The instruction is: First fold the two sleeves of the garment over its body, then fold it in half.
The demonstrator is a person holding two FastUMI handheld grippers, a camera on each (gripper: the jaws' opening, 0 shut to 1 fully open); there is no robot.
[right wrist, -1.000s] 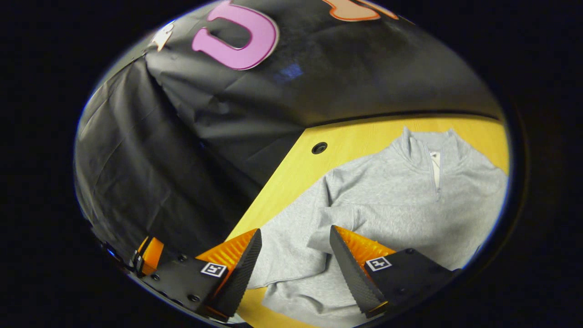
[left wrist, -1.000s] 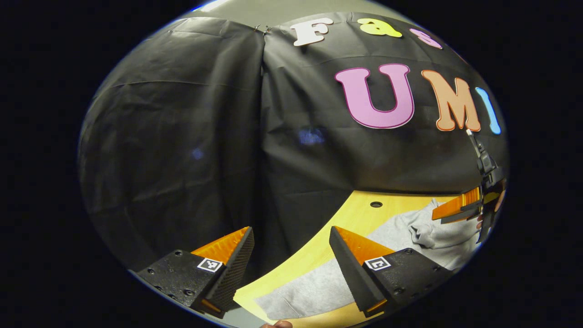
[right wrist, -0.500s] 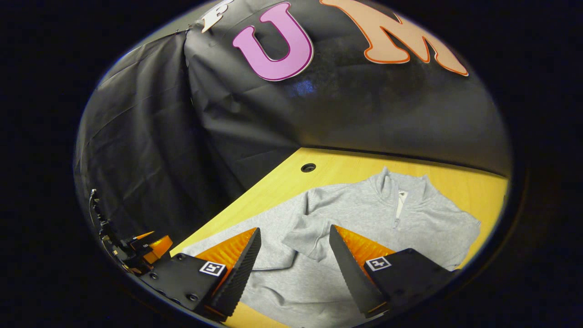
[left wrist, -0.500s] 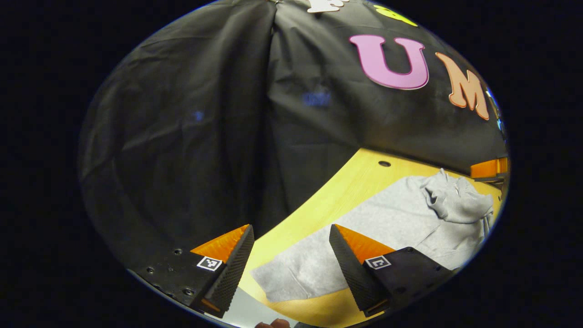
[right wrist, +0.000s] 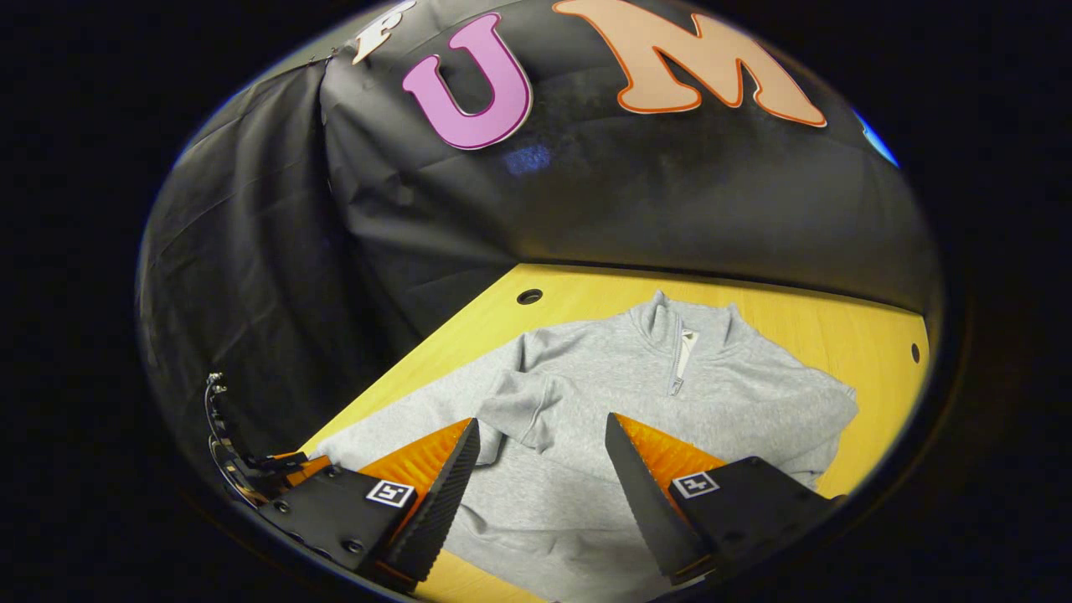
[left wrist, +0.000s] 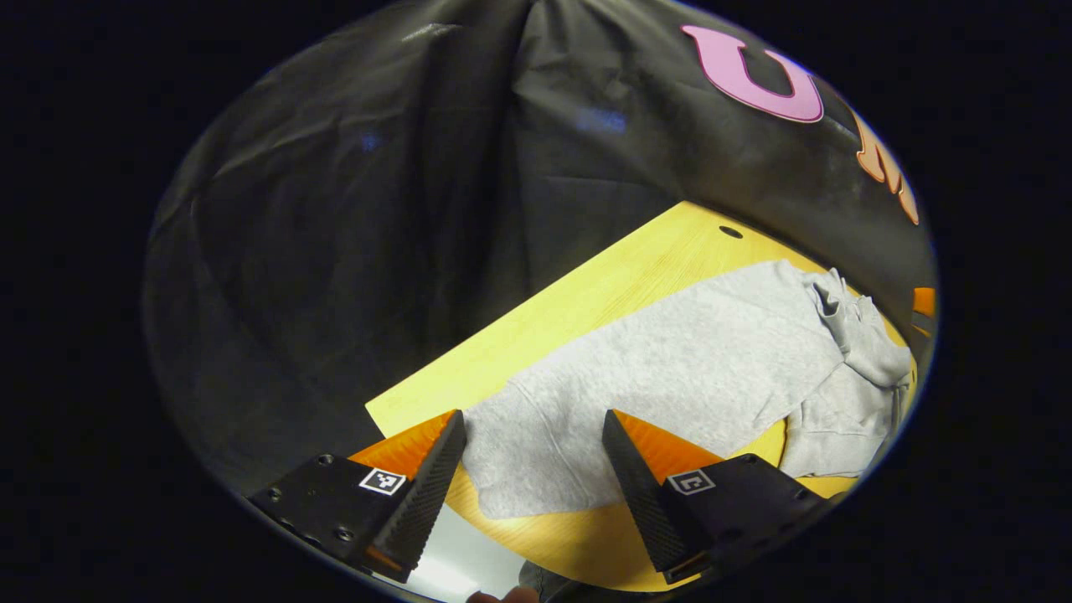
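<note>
A grey zip-collar sweatshirt (right wrist: 636, 394) lies flat on the wooden desk (right wrist: 846, 327), collar toward the far edge. One sleeve (right wrist: 523, 406) is folded across its chest. The right gripper (right wrist: 536, 469) hovers above the garment's near part, jaws apart, holding nothing. The left gripper (right wrist: 276, 465) sits by the desk's left edge.

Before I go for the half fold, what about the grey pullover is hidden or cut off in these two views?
- Pullover hem: in the right gripper view the right gripper covers it and the picture edge cuts it off.
- Its far sleeve: in the left gripper view, bunched cloth at the picture edge; how it lies is unclear.
- Near table edge: in the left gripper view it passes behind the left gripper.
</note>
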